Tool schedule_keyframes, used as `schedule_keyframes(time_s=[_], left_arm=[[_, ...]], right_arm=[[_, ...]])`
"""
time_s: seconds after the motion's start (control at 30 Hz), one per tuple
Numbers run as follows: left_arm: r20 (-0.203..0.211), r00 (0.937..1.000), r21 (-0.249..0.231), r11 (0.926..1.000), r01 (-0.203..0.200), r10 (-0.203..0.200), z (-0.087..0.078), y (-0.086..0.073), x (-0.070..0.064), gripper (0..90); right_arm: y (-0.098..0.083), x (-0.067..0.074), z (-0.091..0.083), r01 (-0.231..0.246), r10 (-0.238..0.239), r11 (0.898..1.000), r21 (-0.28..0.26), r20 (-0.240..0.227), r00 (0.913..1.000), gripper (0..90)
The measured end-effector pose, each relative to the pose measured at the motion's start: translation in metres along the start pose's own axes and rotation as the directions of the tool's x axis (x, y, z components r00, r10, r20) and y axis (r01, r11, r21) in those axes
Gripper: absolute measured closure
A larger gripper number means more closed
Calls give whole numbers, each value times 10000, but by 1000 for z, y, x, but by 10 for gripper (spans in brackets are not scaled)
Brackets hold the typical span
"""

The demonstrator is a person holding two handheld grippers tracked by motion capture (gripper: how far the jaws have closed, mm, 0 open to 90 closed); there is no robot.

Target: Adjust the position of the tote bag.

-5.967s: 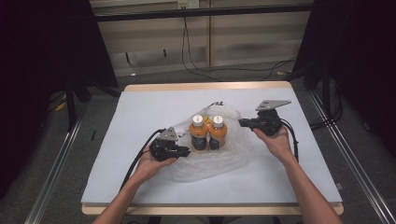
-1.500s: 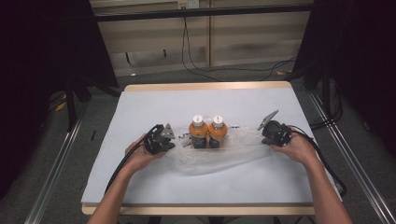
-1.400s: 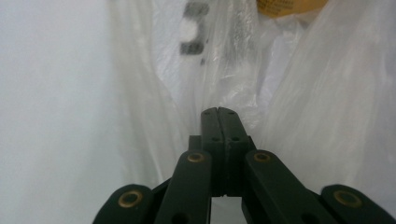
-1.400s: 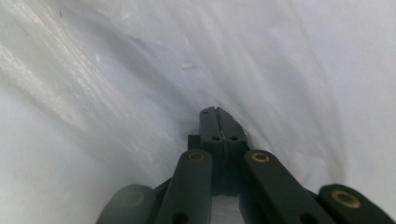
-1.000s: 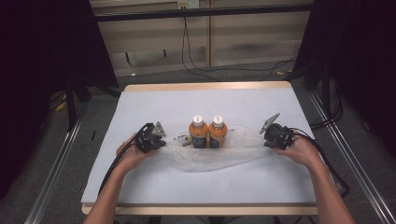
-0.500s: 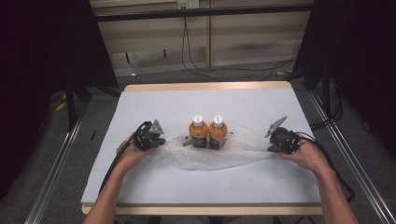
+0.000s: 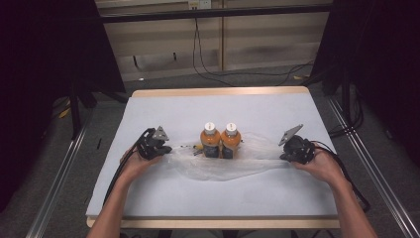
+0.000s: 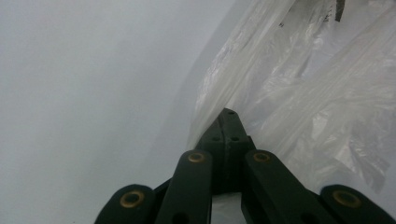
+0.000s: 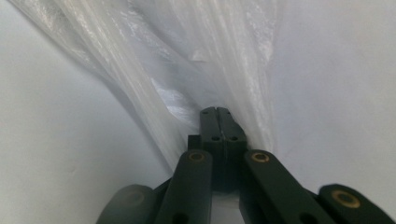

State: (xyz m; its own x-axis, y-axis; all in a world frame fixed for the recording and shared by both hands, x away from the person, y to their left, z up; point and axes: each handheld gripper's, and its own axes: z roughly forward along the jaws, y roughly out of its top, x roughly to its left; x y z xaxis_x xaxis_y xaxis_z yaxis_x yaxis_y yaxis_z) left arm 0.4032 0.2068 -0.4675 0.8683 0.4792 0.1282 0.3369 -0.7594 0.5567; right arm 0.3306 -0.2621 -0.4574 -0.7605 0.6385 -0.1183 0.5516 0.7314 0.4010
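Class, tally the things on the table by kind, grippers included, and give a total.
Orange bottles with white caps: 2
Clear plastic bag: 1
Grippers: 2, left gripper, right gripper
Total: 5

A lab or recording studio set up for data capture is suggested, not a home. A plain worktop [image 7: 148,106] with a pale sheet over a wooden edge is placed on a grey carpeted floor [image 7: 64,163]. It is flanked on the left and right by black curtains [image 7: 44,59], and metal rails [image 7: 57,173] are laid along the floor on both sides. Loose black cables [image 7: 208,69] are seen hanging and trailing at the far wall, which is clad in pale panels [image 7: 267,39].
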Motion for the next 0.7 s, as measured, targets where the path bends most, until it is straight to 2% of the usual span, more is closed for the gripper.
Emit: schedule_keyframes(time_s=[0.03, 0.1, 0.13, 0.17, 0.23, 0.3, 0.4, 0.47, 0.6, 0.67, 0.7], left_arm=[[3, 10000, 25, 10000, -3, 3, 0, 0, 0, 900], [317, 9994, -41, 9999, 134, -133, -2, -2, 1, 900], [384, 9990, -233, 9995, 233, -224, -2, -3, 1, 900], [417, 9987, -180, 9993, 315, -308, -3, -4, 3, 900], [612, 9961, -456, 9968, 662, -634, -3, -5, 5, 900], [622, 9962, -517, 9966, 645, -612, -5, -4, 6, 900], [773, 9940, -909, 9923, 841, -772, -8, -3, 4, 888], [961, 9924, -1216, 9886, 884, -769, -11, -1, 1, 887], [1247, 9895, -1778, 9795, 947, -731, -18, 5, -4, 888], [1412, 9868, -2061, 9726, 1073, -790, -22, 7, -5, 887], [1541, 9840, -2275, 9660, 1230, -890, -23, 8, -6, 888]], right_arm=[[0, 0, 0, -4, 4, 10000, -36, 21, 10000, 900], [0, 0, 0, -131, 130, 9999, -53, -9, 9999, 900], [-1, -1, 0, -85, 84, 9999, -90, -96, 9999, 900], [-1, -2, 0, -232, 225, 9994, -244, -272, 9994, 900], [-1, -4, 0, -434, 410, 9972, -608, -399, 9984, 900], [-1, -5, 1, -299, 263, 9966, -763, -480, 9985, 900], [-1, -5, -1, -417, 379, 9950, -910, -432, 9984, 900], [-2, -6, -5, -550, 490, 9902, -1283, -491, 9976, 900], [-1, -7, -15, -701, 560, 9709, -2291, -676, 9961, 900], [0, -7, -19, -757, 537, 9628, -2596, -907, 9944, 900], [1, -6, -21, -752, 524, 9606, -2676, -914, 9944, 900]])
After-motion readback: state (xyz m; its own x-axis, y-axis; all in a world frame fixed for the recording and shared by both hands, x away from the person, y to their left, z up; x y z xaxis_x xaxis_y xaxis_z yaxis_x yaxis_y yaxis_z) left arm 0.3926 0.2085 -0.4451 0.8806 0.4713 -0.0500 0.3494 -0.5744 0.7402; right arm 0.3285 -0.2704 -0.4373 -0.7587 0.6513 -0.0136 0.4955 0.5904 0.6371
